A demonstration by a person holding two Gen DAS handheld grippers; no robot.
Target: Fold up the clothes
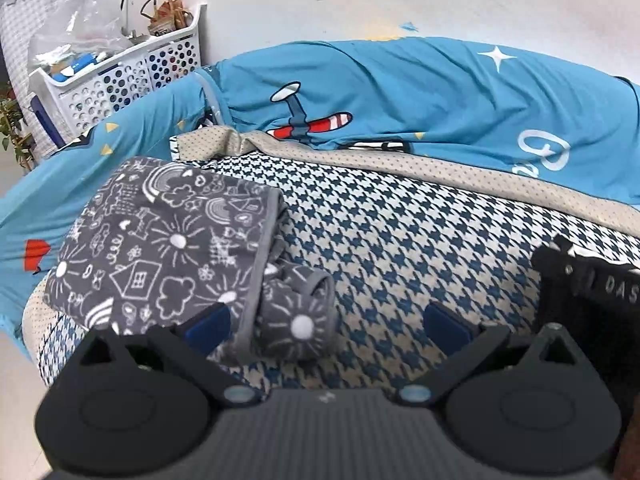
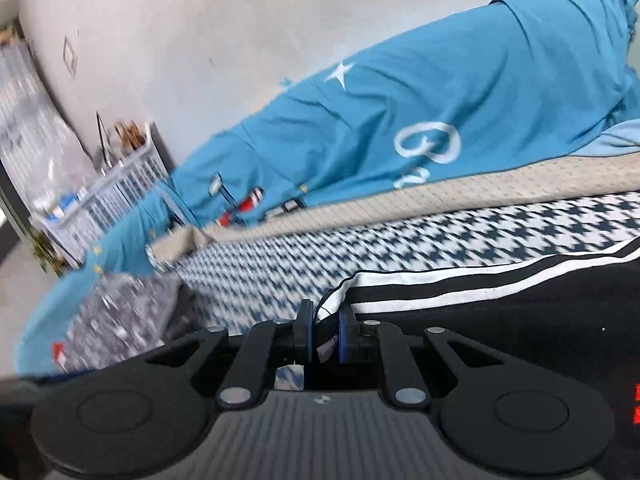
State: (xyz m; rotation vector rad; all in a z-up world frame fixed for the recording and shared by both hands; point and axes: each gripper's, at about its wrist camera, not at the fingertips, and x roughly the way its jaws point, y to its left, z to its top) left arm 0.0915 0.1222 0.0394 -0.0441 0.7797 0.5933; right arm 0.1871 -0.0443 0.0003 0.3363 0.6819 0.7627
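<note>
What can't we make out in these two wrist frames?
- Black striped garment: kind and extent unknown; the right view's edge crops it, and the right tool shut on its edge covers part.
- Grey doodle-print folded cloth: sharp in the left view, motion-blurred in the right.
- White basket contents: too small, under plastic.

**Colours and patterns on the bed**

Folded garment (image 1: 160, 248): dark grey, white doodles of suns, houses, clouds, rainbows. Cover (image 1: 400, 248): navy-and-white houndstooth, beige dotted border. Sheet (image 1: 400, 92): bright blue; white stars, red-and-white striped plane, white lettering. Black garment (image 2: 500, 320): white stripes along its edge. Basket (image 1: 120, 76): white, perforated. Gripper pads (image 1: 208, 326): blue.
</note>
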